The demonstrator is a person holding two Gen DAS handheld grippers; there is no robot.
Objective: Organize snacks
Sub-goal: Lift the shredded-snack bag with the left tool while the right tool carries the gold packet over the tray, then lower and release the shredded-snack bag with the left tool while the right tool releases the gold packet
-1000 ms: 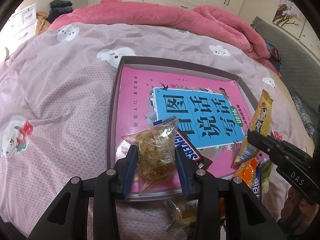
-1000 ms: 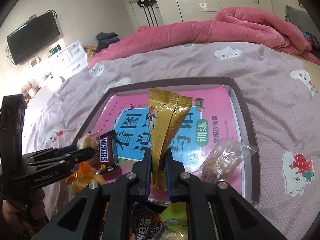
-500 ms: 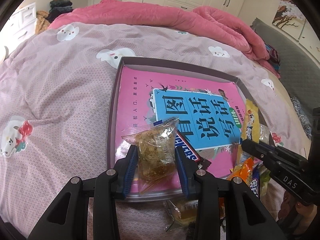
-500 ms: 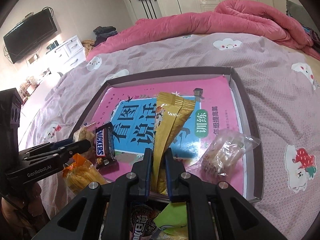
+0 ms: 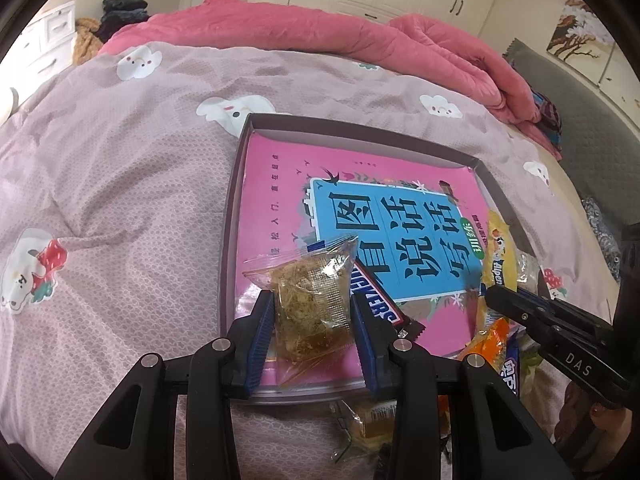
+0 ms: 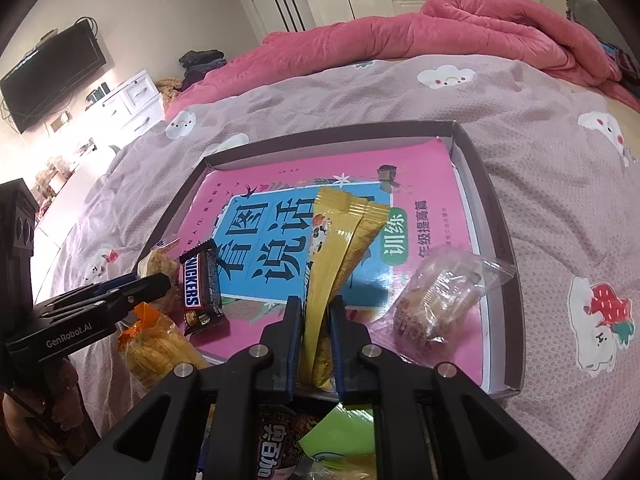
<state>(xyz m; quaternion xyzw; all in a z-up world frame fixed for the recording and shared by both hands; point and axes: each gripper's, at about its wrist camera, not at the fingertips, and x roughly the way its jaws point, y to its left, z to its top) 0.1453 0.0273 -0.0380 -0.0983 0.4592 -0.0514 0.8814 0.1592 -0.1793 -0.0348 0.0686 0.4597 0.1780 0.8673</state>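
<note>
A clear packet of brownish shredded snack [image 5: 314,304] is clamped between the blue pads of the left gripper [image 5: 312,320], whose jaws are set partly apart at the packet's width and press on both of its sides; the packet is held upright over the near edge of the shallow box [image 5: 234,184]. The jaws of the right gripper [image 6: 316,340] are drawn almost fully together on the lower end of a long gold wrapper [image 6: 340,240], which is raised from them and tilted over the pink book [image 6: 280,184] lining the box. A Snickers bar [image 6: 200,286] is laid on the book's near left corner, just beside the left gripper's tips, and a clear-wrapped pastry [image 6: 440,296] is laid on the book near the right wall. Outside the box's near rim, an orange packet [image 6: 156,340] and other wrapped snacks [image 6: 280,448] are piled on the mauve bedspread [image 5: 120,160], with a pink quilt [image 5: 320,28] heaped beyond.
</note>
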